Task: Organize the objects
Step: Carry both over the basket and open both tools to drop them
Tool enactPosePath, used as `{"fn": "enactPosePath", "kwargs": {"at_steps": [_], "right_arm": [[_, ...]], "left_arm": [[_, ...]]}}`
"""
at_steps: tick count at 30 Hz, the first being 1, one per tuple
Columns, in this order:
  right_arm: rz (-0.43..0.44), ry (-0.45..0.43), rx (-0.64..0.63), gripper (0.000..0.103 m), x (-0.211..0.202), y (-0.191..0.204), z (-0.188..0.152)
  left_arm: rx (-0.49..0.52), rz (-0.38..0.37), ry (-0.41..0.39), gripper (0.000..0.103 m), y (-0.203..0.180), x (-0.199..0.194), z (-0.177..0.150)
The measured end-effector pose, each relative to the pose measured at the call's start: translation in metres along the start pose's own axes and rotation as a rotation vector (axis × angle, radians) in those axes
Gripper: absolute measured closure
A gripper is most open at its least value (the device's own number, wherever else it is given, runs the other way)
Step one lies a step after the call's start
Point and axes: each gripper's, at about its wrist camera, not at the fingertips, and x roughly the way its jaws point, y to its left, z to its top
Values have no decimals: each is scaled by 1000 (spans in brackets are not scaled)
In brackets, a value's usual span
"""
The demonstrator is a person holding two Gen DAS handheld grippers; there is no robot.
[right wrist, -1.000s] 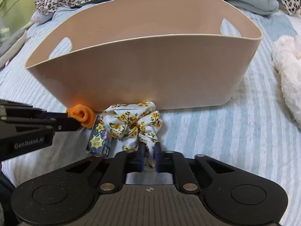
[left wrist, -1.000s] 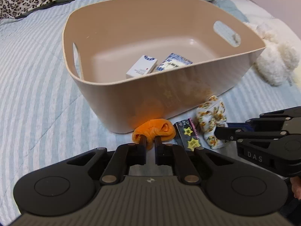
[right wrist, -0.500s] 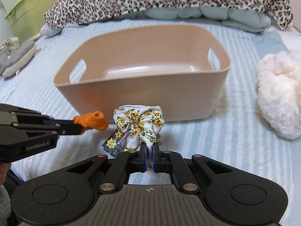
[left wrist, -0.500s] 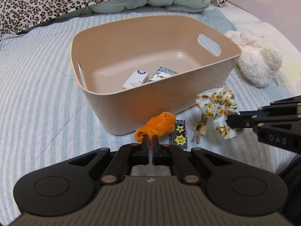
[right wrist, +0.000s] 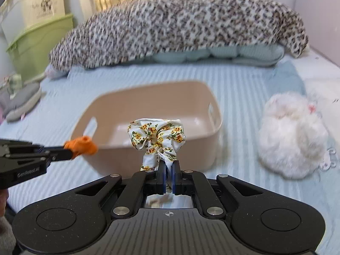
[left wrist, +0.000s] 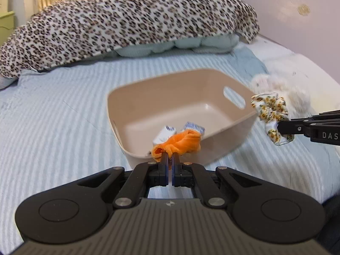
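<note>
Both scrunchies have risen off the bed: we clamp the orange scrunchie (left wrist: 178, 143) in our left gripper (left wrist: 169, 159), the floral scrunchie (right wrist: 157, 137) in our right gripper (right wrist: 167, 166); only the left view shows two packets (left wrist: 164, 135) inside the bin (left wrist: 229, 140).

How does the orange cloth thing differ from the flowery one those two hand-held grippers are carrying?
The orange scrunchie is a plain, single colour with a velvety look; the floral scrunchie is white with yellow flowers and looks like thin, crisp fabric. The orange one looks smaller and tighter, the floral one fuller and more ruffled. The orange one is in the left hand-held gripper, the floral one in the right hand-held gripper. Both are pinched by an edge, held off the bed near the beige bin.
</note>
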Motion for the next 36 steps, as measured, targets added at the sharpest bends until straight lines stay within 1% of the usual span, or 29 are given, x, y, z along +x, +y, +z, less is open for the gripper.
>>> {"fn": "enactPosePath", "kwargs": {"at_steps": [3,6,10,15,19,23,27,31,33,34,35,36], "right_arm": [[-4,-36,1,98,1,-1,13],[-10,-61,0,98,7,-1,24],[-23,-73,6,98,24,-1,35],[-50,-45,-10,98,55,-1,40],[-74,-9,-17,98,82,-3,42],[-84,21,-1,98,103,-5,40],[-104,61,-20,98,123,-4,35],[-132,83,-60,96,134,-2,31],[-125,80,-72,92,132,0,31],[-114,78,-65,90,129,-1,31],[-103,73,-54,77,126,-3,32],[-95,68,-43,72,123,-4,33]], "left_arm": [[-3,10,-40,100,0,-3,13],[-7,27,-59,100,1,1,25],[-22,67,-43,100,2,17,38],[-16,103,-26,100,-2,44,49],[-40,156,21,100,-6,71,55],[-79,179,81,100,-7,97,57],[-35,210,112,100,-11,122,50],[-18,232,160,99,-13,140,42],[-19,228,181,98,-12,144,38],[-24,225,188,94,-12,144,37],[-31,214,186,91,-11,142,36],[-35,211,185,87,-10,140,35]]}}
